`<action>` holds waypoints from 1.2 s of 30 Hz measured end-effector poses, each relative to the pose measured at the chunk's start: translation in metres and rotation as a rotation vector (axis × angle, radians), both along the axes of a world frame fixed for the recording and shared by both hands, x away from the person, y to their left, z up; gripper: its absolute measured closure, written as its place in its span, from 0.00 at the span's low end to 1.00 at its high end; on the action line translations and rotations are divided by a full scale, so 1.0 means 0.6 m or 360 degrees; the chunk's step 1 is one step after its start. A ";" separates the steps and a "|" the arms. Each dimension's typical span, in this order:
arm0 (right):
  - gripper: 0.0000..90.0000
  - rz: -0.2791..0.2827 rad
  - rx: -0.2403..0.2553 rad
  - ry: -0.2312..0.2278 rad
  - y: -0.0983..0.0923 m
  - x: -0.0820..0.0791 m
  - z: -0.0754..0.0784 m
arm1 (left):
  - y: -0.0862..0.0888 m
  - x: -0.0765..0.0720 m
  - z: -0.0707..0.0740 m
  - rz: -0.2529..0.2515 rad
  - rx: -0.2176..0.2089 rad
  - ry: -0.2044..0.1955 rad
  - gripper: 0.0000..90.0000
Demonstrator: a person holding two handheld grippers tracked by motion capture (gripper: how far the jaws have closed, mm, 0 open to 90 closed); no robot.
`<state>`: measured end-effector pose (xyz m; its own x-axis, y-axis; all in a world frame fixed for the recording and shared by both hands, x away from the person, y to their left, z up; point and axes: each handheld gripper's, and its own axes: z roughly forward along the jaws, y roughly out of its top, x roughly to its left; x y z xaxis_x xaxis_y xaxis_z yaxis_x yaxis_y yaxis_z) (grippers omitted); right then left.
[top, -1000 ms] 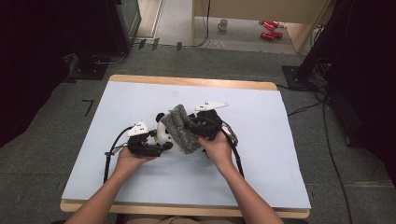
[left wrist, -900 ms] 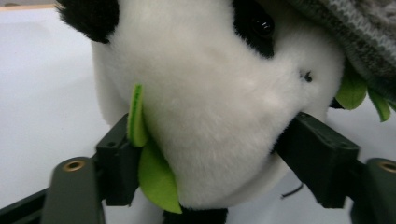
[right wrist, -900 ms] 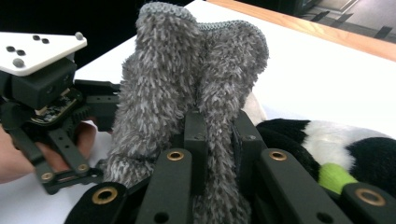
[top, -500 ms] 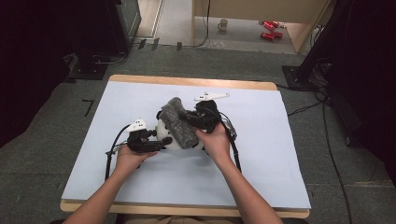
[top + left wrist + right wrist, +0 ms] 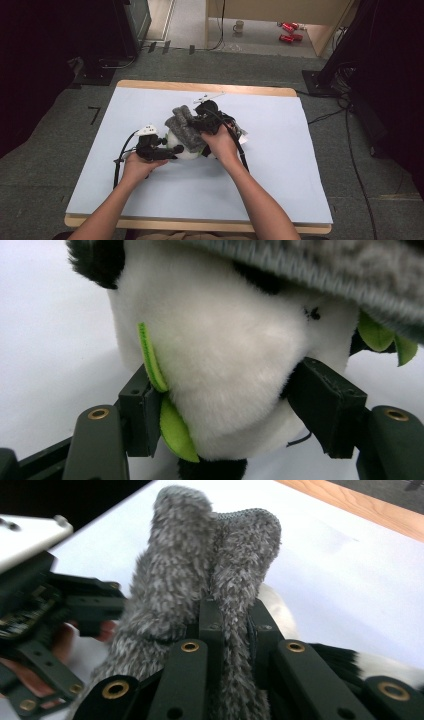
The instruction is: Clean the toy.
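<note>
High view shows the plush panda (image 5: 187, 147) mid-table, clamped by the left gripper (image 5: 167, 147) from nine o'clock; the right gripper (image 5: 197, 122), pinching the grey knit hat (image 5: 182, 125), could yank it free if tugged hard.

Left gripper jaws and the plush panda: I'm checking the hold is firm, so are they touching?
Touching. In the left gripper view both jaws of the left gripper press into the white fur of the plush panda, denting it.

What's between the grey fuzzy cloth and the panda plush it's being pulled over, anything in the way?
Nothing visible does. The grey cloth already lies against the panda plush, draped over its top. The right gripper is shut on the cloth, and the left gripper clamps the plush from both sides.
</note>
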<state>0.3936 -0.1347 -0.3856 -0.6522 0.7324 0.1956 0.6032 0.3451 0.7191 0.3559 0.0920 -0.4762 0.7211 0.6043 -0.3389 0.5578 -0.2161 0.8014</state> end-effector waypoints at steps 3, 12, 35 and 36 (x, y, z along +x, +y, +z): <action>0.91 -0.0020 -0.0062 0.0003 -0.010 0.002 0.000 | -0.003 -0.002 0.001 0.0012 0.0021 -0.0003 0.37; 0.92 -0.0062 -0.0185 -0.0017 -0.030 0.004 0.008 | -0.002 -0.001 0.002 0.0012 0.0007 0.0026 0.36; 0.92 -0.0021 0.0062 -0.0096 0.006 -0.006 0.110 | 0.000 0.000 -0.001 -0.0001 0.0014 0.0003 0.31; 0.92 0.0004 0.0090 -0.0085 0.016 -0.006 0.109 | -0.001 -0.001 -0.001 -0.0001 0.0013 0.0003 0.31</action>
